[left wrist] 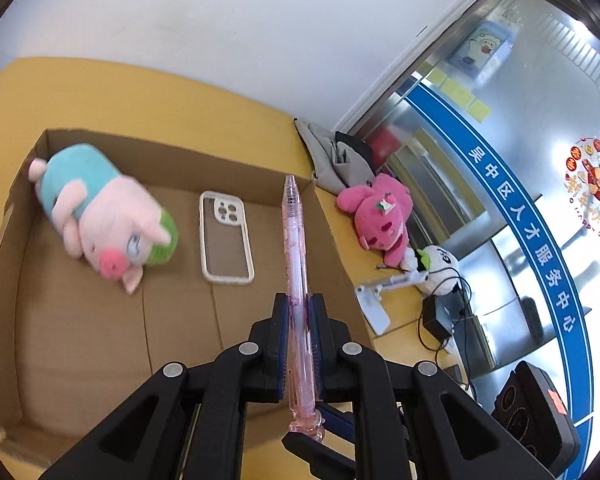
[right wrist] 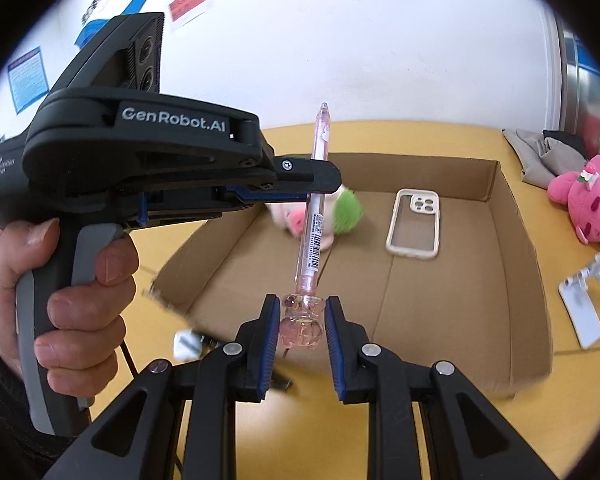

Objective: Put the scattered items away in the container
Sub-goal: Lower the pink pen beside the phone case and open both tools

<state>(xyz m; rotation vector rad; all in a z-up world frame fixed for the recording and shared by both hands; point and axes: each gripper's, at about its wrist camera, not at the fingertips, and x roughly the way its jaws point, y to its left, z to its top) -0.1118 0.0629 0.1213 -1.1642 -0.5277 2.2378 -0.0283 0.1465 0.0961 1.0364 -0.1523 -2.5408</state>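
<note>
the left gripper [left wrist: 299,312] has its jaws closed tight on a clear pink plastic pen [left wrist: 296,272], slim and round, that runs up the middle of the left wrist view. its tip reaches the far wall of the cardboard box [left wrist: 80,340]. in the right wrist view the right gripper [right wrist: 302,322] has its jaws narrow on the pen's glassy, lumpy end ornament [right wrist: 301,322]; the blue ribbed pads touch it on both sides. so the pen hangs above the near part of the box, held by both grippers.

the box is shallow, brown, with corrugated matte walls and a flat floor with fold lines. inside it lie a soft fluffy plush pig [left wrist: 104,216] in teal and pink with a green patch, at the left, and a clear phone case [left wrist: 226,236] with a cream rim, near the centre.

on the yellow table [left wrist: 100,92], at the right outside the box, lies a pink plush toy [left wrist: 380,216].

in the right wrist view the left gripper's body hides most of the pig, and a hand [right wrist: 60,280] around its grey handle is cut off at the left edge. a small white object at the lower left is too blurred to name.
</note>
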